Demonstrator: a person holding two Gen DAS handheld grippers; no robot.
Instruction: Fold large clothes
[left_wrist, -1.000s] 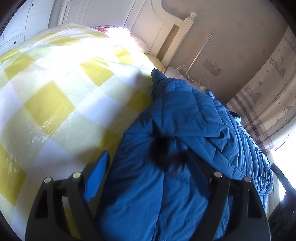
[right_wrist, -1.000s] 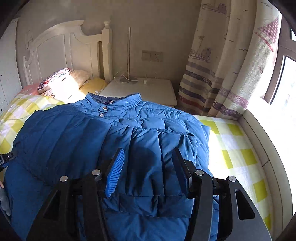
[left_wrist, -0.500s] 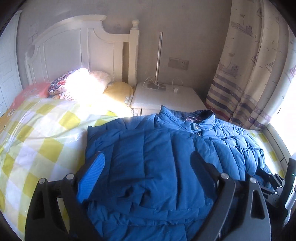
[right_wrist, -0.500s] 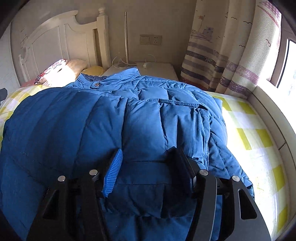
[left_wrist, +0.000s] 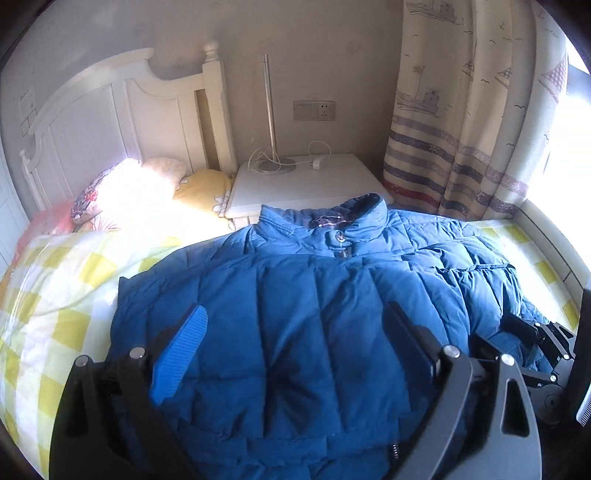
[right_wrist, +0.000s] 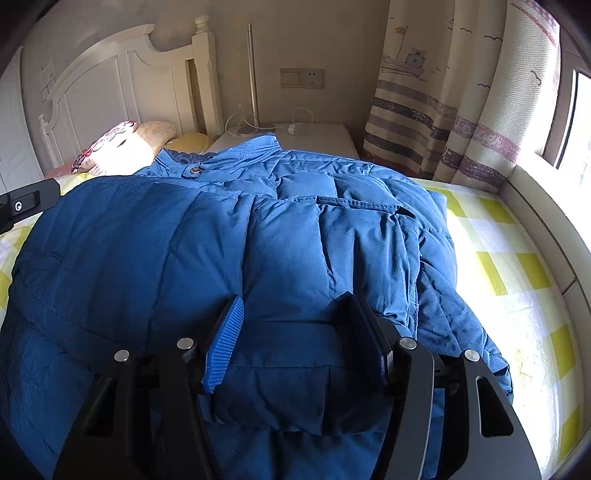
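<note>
I see the blue puffer jacket (left_wrist: 295, 295) lying flat on the yellow-checked bedspread (left_wrist: 48, 295), its long axis running away from me, collar toward the white nightstand (left_wrist: 306, 184) and headboard (left_wrist: 110, 122). My left gripper (left_wrist: 295, 339) hangs spread wide over the hem, gripping nothing. My right gripper (right_wrist: 295, 332) sits half-spread astride a folded sleeve; whether it presses, I cannot tell.

Sunlight pours in from my window (right_wrist: 576, 122) at three o'clock, blowing out the pillows (left_wrist: 122, 192) and bedspread (right_wrist: 517, 280). The fisheye bends and darkens every edge; the wall looks hazy.
</note>
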